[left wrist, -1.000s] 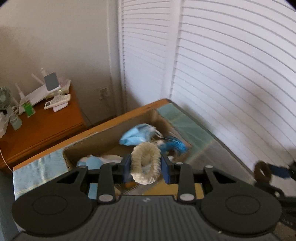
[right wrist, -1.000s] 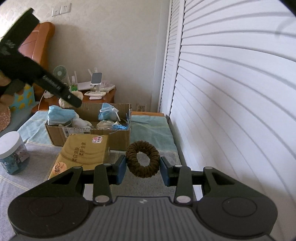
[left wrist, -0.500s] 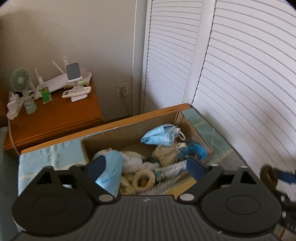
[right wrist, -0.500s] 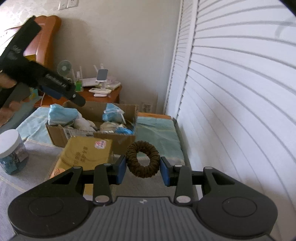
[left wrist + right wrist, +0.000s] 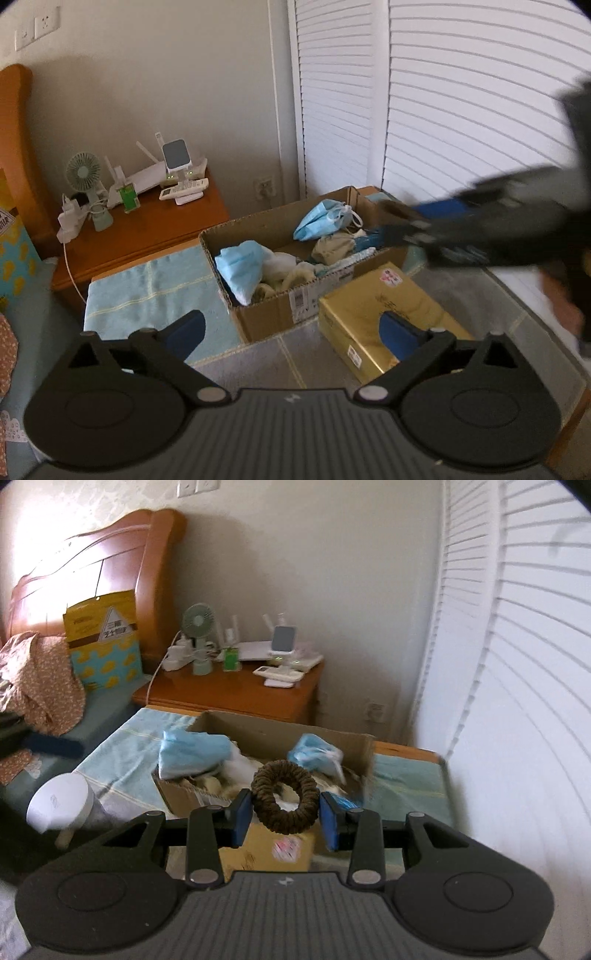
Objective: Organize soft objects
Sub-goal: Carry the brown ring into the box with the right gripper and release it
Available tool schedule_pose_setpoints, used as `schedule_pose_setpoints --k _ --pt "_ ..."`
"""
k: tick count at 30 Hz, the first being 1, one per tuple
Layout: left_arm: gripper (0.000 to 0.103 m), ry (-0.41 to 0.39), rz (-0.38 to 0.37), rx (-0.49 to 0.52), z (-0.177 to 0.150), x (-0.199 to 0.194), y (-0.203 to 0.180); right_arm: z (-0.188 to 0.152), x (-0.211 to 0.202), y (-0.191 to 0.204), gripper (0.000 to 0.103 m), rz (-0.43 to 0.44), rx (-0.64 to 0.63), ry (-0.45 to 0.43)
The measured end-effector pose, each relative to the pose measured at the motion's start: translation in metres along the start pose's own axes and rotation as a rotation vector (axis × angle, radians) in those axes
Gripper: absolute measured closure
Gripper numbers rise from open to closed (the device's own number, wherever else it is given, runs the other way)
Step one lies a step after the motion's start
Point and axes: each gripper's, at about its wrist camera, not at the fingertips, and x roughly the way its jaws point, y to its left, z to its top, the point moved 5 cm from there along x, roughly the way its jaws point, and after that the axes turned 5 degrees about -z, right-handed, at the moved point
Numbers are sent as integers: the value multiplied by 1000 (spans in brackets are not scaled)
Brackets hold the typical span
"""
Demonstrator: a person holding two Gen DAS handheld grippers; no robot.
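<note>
Right tongs [image 5: 285, 811] clamp a brown scrunchie [image 5: 284, 796], held upright over the near edge of the cardboard box [image 5: 280, 734]. Left tongs [image 5: 291, 330] are spread wide with nothing between them, hanging back from the box above the grey-and-teal surface [image 5: 155, 291]. Blue masks [image 5: 240, 266] and pale soft items fill most of the box. A gold carton [image 5: 384, 314] sits just beside its near wall, and white louvred doors [image 5: 461, 110] close off the right side. A white-lidded jar [image 5: 62, 805] stands to the left.
</note>
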Motion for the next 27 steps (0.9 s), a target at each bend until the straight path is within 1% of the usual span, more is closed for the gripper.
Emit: schedule_pose_setpoints --k 3,7,10,13,16,17,19,20,21,24,27 --pt "1 -21 -8 -15 -6 -4 2 16 21 7 59 17 -12 24" --pt "1 -49 21 13 -14 -5 2 34 48 13 59 38 -16 71" --pt "1 -55 40 28 -18 -3 4 44 71 18 59 26 -38 114" --pt "1 -55 37 36 -21 -2 5 51 91 20 59 12 -40 149" --pt "1 -52 36 50 -25 -1 5 54 103 20 58 -5 -42 163" --pt "1 -53 35 55 -26 -1 4 56 105 20 55 -11 -38 156" --pt "1 -52 36 56 -28 -1 4 59 106 19 41 -17 -26 147" --pt "1 -51 33 52 -28 -1 5 61 106 19 26 -23 -20 138" --pt "1 -50 31 47 -28 -1 6 61 105 19 14 -27 -20 127" --pt "1 -53 30 34 -29 -1 8 63 96 19 2 -48 -38 94" --pt "1 -53 40 18 -29 -2 11 60 84 19 0 -42 -35 94"
